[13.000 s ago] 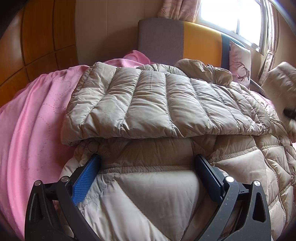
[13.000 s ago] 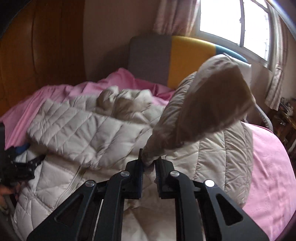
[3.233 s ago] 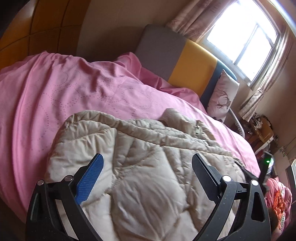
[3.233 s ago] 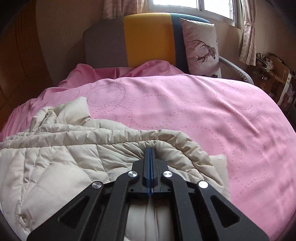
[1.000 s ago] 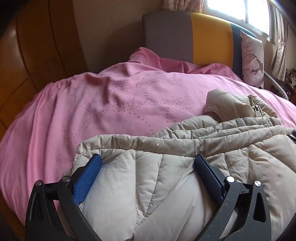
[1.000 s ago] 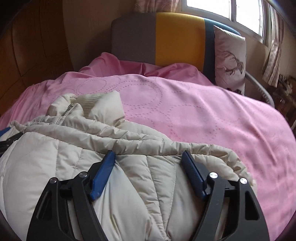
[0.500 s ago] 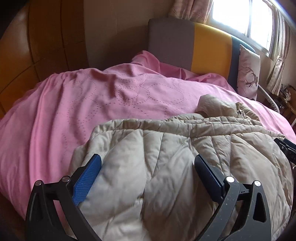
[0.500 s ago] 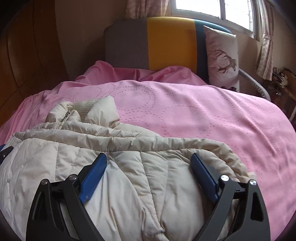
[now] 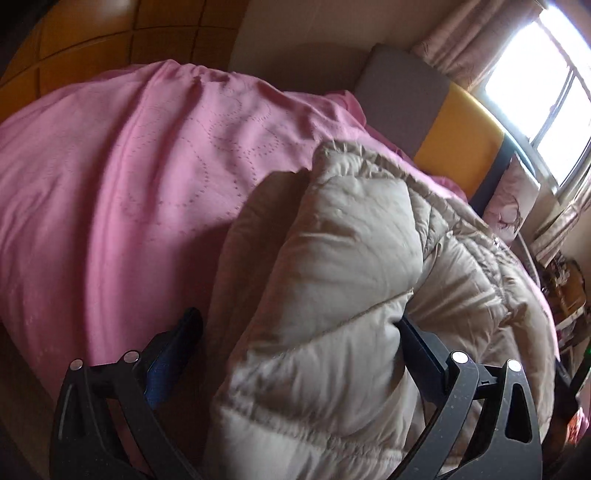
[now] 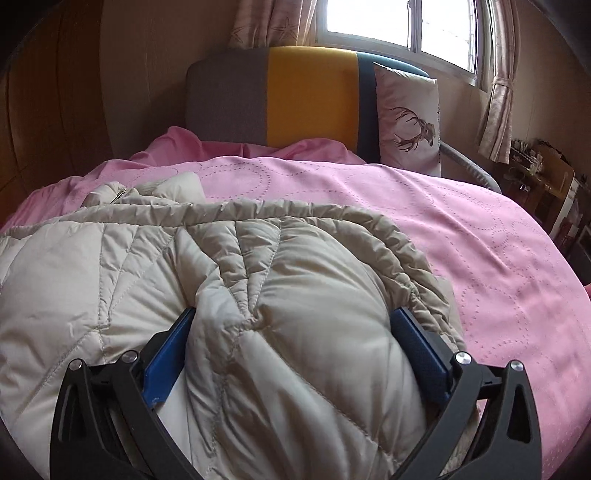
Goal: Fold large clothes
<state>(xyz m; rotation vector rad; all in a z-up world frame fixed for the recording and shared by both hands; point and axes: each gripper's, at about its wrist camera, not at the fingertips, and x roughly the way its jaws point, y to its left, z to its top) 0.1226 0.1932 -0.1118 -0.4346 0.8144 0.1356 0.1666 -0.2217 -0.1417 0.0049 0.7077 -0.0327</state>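
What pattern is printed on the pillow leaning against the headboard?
A brown line-drawn deer head with antlers on a white pillow, clearest in the right wrist view.

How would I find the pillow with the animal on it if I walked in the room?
Look under the window at the bed's headboard, striped grey, yellow and dark blue. The pillow stands propped against its blue end, above the pink bedspread. It is the only white cushion there, and it has a brown deer head with antlers drawn on it.
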